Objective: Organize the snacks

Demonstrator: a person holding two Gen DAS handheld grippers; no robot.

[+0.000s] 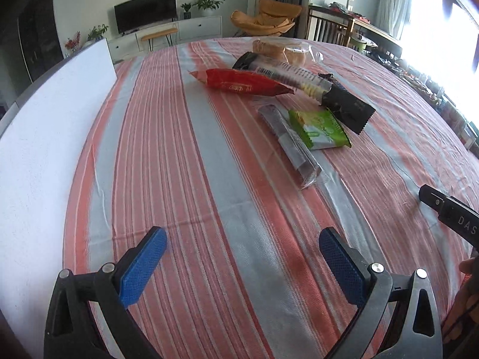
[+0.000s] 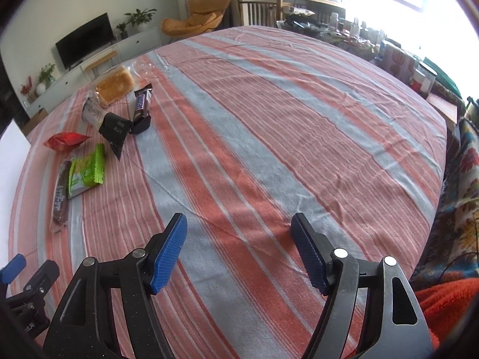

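The right gripper (image 2: 238, 248) hangs over the striped tablecloth (image 2: 269, 119) with its blue pads spread wide and nothing between them. Far to its left lie a green packet (image 2: 86, 172), a red packet (image 2: 66, 140), a Snickers bar (image 2: 142, 103) and wrapped bread (image 2: 115, 88).

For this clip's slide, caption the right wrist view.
Right gripper, jaws open, above the striped tablecloth; snack packets clustered far left.
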